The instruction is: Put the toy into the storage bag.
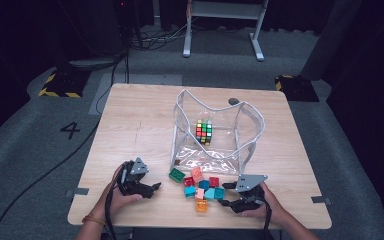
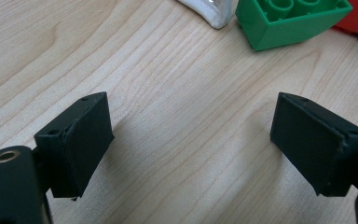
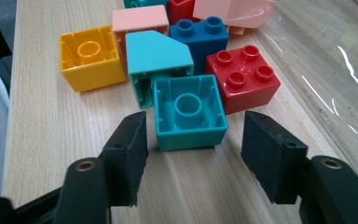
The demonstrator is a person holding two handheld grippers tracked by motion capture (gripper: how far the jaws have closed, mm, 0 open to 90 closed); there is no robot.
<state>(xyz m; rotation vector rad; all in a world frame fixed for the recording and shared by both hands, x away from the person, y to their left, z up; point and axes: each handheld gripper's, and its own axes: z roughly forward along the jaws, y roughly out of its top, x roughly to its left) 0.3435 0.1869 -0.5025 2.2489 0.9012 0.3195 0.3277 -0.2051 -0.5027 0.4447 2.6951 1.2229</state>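
The teal block (image 3: pixel 189 112) lies upside down on the table (image 1: pixel 140 125), its hollow underside facing me, directly ahead of my right claw (image 3: pixel 193 158). The claw's jaws stand apart, one at each side of the block's near corners; neither touches it, as far as I can tell. Just behind it sits a teal sloped block (image 3: pixel 156 63), touching or nearly so. A red block (image 3: pixel 242 79) is just beside it on the right, a dark blue block (image 3: pixel 203 35) is behind that, and a yellow block (image 3: pixel 89 56) lies hollow side up at the left. Bare wood runs to the left of the cluster as far as the table's edge; on the right the clear plastic bag (image 1: pixel 215 130) lies close to the red block, leaving little room there.

In the high view the bag stands open in mid-table with a puzzle cube (image 1: pixel 204 132) inside. My left claw (image 2: pixel 191 135) hovers over bare wood, jaws wide apart and holding nothing, with a green block (image 2: pixel 289 21) ahead of it, near the bag's white rim.
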